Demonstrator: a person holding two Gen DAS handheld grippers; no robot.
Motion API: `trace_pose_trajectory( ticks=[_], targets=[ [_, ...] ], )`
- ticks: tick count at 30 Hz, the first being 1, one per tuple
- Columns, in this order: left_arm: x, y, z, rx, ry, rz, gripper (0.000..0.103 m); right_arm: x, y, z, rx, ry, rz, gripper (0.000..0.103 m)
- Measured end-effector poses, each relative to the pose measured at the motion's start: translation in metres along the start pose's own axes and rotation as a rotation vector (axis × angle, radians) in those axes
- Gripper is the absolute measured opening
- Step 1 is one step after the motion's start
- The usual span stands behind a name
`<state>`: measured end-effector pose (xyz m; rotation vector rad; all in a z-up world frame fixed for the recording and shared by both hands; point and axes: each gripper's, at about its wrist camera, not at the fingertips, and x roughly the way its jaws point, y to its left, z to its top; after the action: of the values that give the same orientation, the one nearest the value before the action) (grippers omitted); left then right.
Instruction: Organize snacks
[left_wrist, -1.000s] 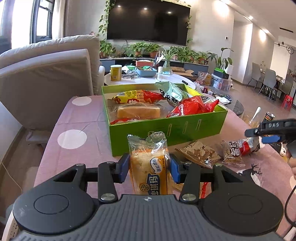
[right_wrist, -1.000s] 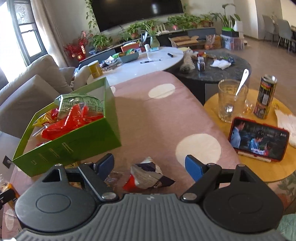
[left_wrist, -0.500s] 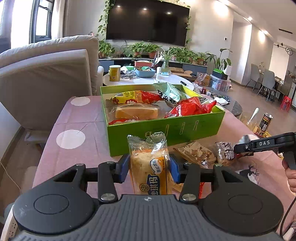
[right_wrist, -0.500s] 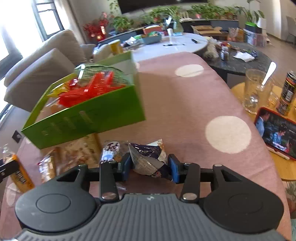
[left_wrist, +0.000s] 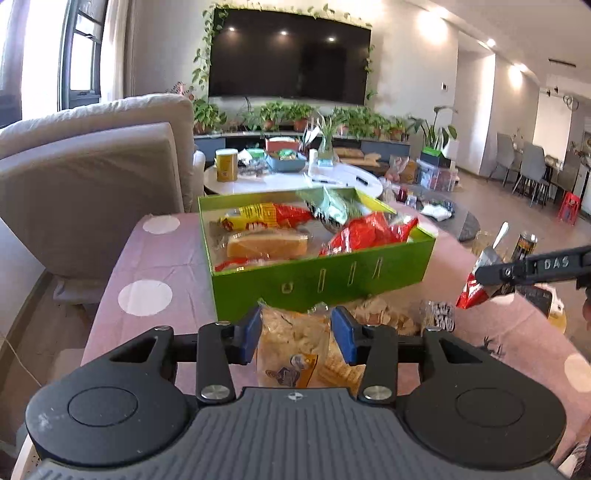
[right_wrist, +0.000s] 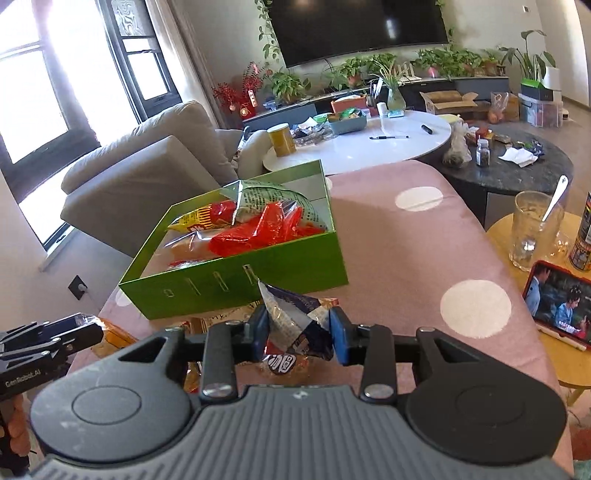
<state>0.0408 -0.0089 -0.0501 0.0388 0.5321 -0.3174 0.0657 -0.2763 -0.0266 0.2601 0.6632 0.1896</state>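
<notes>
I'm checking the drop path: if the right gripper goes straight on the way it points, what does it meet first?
Probably the near wall of the green box: the right gripper, shut on a dark snack packet, points at it, though depth is unclear.

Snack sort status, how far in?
Partway. Done: several packs already lie in the green box. In hand: left claw holds a bread pack; right claw holds a dark pack. Left: two loose packs beside the box.

Bright daylight blows out the windows; fisheye edges bend, slightly soft.
</notes>
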Motion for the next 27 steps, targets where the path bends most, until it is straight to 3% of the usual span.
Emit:
trace_pose_trajectory(
  ticks=[1,2,6,11,17,22,27],
  targets=[
    [0.003,-0.001,-0.003,0.017,0.006,0.014,0.062,0.000,0.000,0.000,0.000,0.002,0.002,0.041],
    [0.007,-0.003,-0.006,0.033,0.018,0.030,0.069,0.001,0.000,-0.001,0.005,0.007,0.007,0.041],
    [0.029,-0.007,-0.018,0.054,0.090,0.044,0.069,0.006,-0.001,-0.004,0.025,0.030,0.033,0.041],
    [0.039,-0.004,-0.024,0.060,0.142,0.060,0.060,0.007,0.001,-0.006,0.026,0.036,0.040,0.041],
    [0.021,0.001,-0.030,0.079,0.160,0.066,0.073,0.010,0.001,-0.009,0.026,0.046,0.045,0.041],
    [0.015,0.013,-0.045,0.074,0.201,0.071,0.073,0.011,0.007,-0.012,0.017,0.061,0.067,0.041],
    [0.015,0.018,-0.049,0.055,0.212,0.059,0.054,0.009,0.018,-0.013,-0.002,0.066,0.087,0.041]
  ],
)
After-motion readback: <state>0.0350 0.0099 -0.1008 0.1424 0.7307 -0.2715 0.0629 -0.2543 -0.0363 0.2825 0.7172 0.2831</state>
